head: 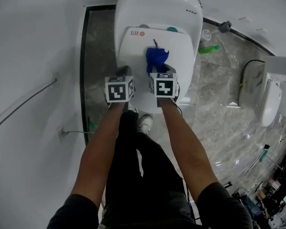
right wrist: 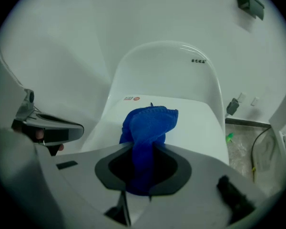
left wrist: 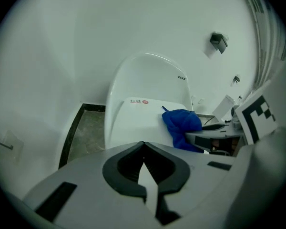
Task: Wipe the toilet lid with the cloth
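Cloth (right wrist: 150, 123) sits pinched in jaws of right gripper (right wrist: 143, 149), over toilet lid (right wrist: 195, 128) — left gripper (left wrist: 143, 144) pressed together.

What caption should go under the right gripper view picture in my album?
The right gripper pinches a blue cloth over the closed white toilet lid.

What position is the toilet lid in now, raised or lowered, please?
Lowered: the toilet lid lies flat, top face up, below the cloth in the right gripper.
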Motion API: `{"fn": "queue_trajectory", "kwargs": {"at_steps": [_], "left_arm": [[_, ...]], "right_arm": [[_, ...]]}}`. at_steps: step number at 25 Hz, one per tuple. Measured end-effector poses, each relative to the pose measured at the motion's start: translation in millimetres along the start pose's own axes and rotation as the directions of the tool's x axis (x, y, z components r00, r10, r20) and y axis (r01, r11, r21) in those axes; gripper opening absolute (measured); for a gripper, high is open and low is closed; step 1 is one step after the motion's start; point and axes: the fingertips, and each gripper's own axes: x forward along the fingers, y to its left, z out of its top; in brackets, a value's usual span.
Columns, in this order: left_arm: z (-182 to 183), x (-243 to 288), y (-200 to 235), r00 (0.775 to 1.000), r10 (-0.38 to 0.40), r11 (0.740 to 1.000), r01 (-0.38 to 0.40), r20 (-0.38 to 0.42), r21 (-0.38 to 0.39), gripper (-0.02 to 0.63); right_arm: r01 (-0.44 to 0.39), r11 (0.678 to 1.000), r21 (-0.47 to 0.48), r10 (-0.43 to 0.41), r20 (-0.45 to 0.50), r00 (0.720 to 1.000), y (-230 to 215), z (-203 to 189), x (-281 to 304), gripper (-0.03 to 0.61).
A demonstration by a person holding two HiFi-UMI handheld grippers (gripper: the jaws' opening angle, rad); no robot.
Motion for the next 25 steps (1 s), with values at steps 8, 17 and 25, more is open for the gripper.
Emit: {"fn": "queue_trajectory", "kwargs": {"at_steps": [8, 17, 25], "left_arm": [[-2, 30, -68, 0.996, -0.086, 0.992, 0.089, -0.04, 0.086, 0.011], [-3, 49, -131, 0.987, -0.154, 0.976, 0.16, -0.051, 0.148, 0.011], [-10, 26, -126, 0.991, -0.131, 0.985, 0.129, 0.007, 0.116, 0.011]], "right_arm": [[0.1, 0.988, 0.117, -0.102, 0.006, 0.995, -86, -29, -22, 0.067], [0.158, 0.963, 0.22, -0.16, -0.007, 0.987, -154, -68, -38, 0.067], [0.086, 0.982, 0.17, -0.105, 0.105, 0.989, -112, -47, -61, 0.067]]}}
